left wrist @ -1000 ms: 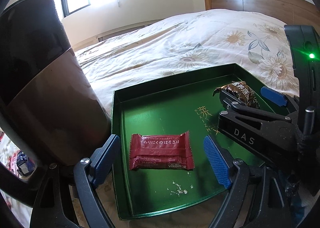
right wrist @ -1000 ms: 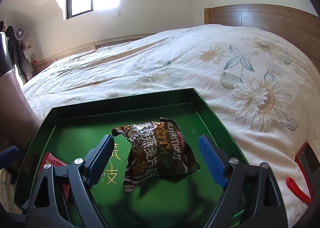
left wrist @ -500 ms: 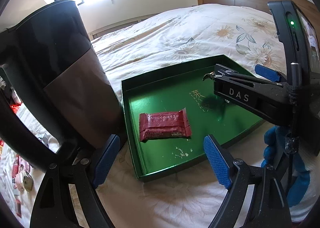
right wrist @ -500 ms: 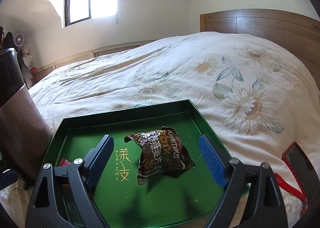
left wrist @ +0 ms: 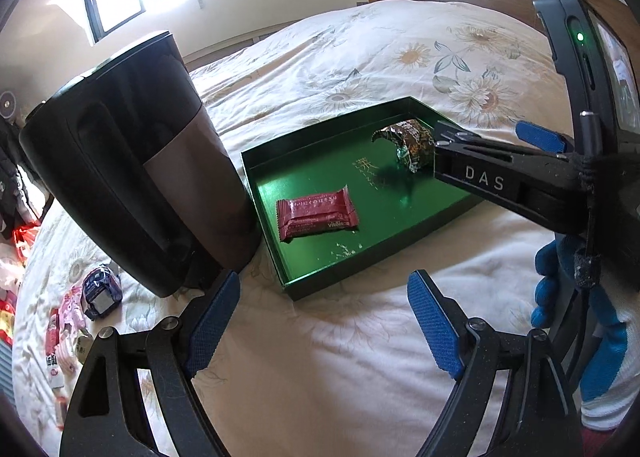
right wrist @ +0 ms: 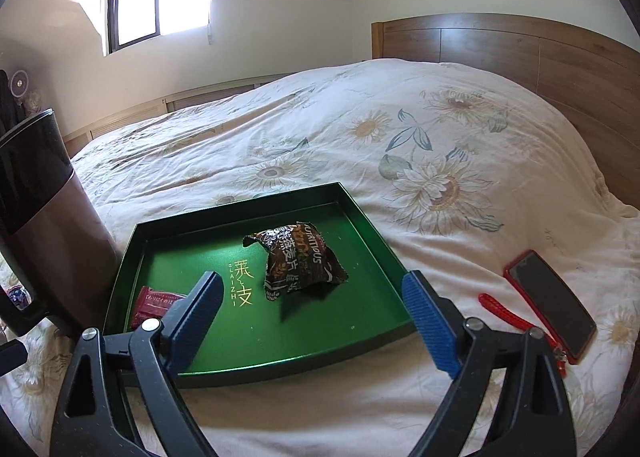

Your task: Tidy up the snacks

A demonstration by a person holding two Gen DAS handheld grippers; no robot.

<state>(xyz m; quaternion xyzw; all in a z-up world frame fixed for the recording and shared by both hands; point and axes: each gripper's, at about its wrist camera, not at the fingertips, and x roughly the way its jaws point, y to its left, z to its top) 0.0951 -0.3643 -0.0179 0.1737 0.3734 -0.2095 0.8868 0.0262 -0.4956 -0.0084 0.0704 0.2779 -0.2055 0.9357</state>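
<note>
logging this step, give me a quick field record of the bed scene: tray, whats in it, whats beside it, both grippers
tray: green tray on the flowered bedspread
in tray: red snack packet, brown snack packet
left of tray: dark bin, touching it or nearly so
right of tray: red-cased phone
loose snacks: left of the bin
left gripper: open, empty
right gripper: open, empty

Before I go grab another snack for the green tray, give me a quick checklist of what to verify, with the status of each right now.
1. Left hand-held gripper empty, jaws apart: ok.
2. Right hand-held gripper empty, jaws apart: ok.
3. Red snack packet lies flat inside the green tray: ok.
4. Brown snack bag inside the tray: ok.
5. Free floor left in the tray for more: ok.
6. Loose snacks reachable past the dark bin: cannot tell.
</note>
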